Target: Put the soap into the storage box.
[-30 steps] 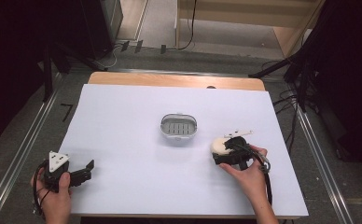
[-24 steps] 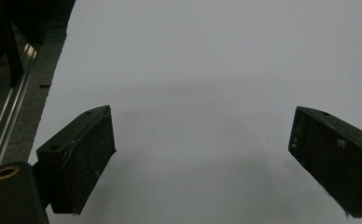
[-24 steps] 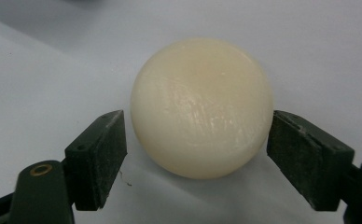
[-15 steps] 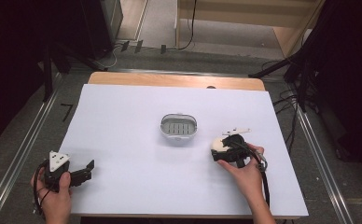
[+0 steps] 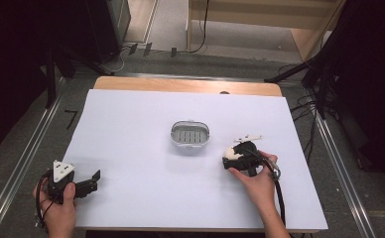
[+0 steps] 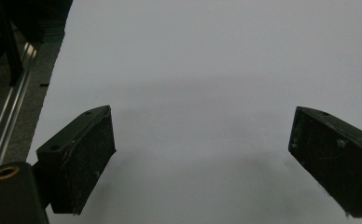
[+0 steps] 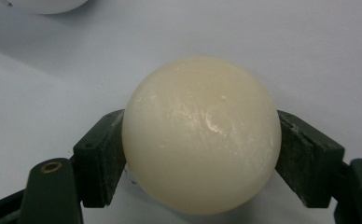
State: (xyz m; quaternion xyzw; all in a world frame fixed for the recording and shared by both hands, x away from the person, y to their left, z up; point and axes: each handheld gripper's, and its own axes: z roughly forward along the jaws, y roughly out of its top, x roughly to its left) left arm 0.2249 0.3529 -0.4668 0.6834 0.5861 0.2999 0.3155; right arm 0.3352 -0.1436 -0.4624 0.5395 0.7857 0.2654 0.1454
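A rounded cream bar of soap sits between the two jaws of my right gripper, which press on both its sides; it rests low over the white table sheet. In the high view the soap shows at the gripper's tip, right of a small grey soap dish with a slatted floor at the table's middle. My left gripper lies at the front left corner, held in a hand, its jaws wide apart over bare sheet with nothing between them.
The white sheet covers most of the wooden table. Metal rails run along both sides. Cables and dark stands sit on the floor beyond the far edge. The dish's pale rim shows at the top left of the right gripper view.
My right gripper with the soap has shifted slightly; the left hand and its gripper have stayed in place.
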